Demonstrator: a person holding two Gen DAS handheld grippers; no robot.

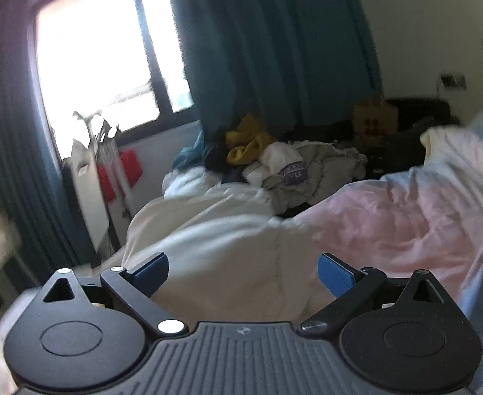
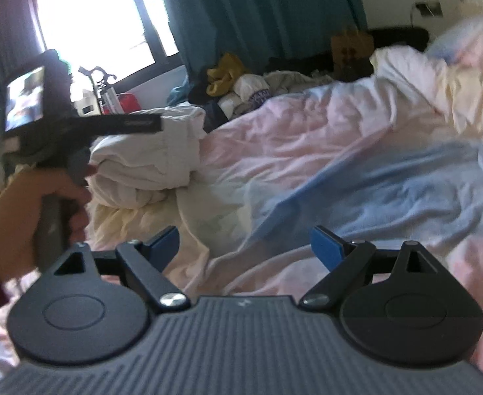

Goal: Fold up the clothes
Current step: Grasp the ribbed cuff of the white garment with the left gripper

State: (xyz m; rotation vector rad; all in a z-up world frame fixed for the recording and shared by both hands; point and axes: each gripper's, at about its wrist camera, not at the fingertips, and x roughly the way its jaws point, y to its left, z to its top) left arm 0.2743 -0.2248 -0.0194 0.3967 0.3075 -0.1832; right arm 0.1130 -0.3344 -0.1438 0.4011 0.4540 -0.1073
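Both sets of jaws stand spread wide, gripping nothing. The left gripper (image 1: 243, 275) hovers over a bundled white garment (image 1: 215, 240) lying directly ahead of and beneath its jaws on the bed. The right gripper (image 2: 244, 248) hangs above the rumpled pink and blue duvet (image 2: 323, 151); that same white garment (image 2: 149, 158) sits ahead and to the left of its jaws. Beyond both, a heap of clothes (image 1: 274, 161) lies piled near the teal curtain (image 1: 274, 39). The left hand (image 2: 27, 214) grips its handle.
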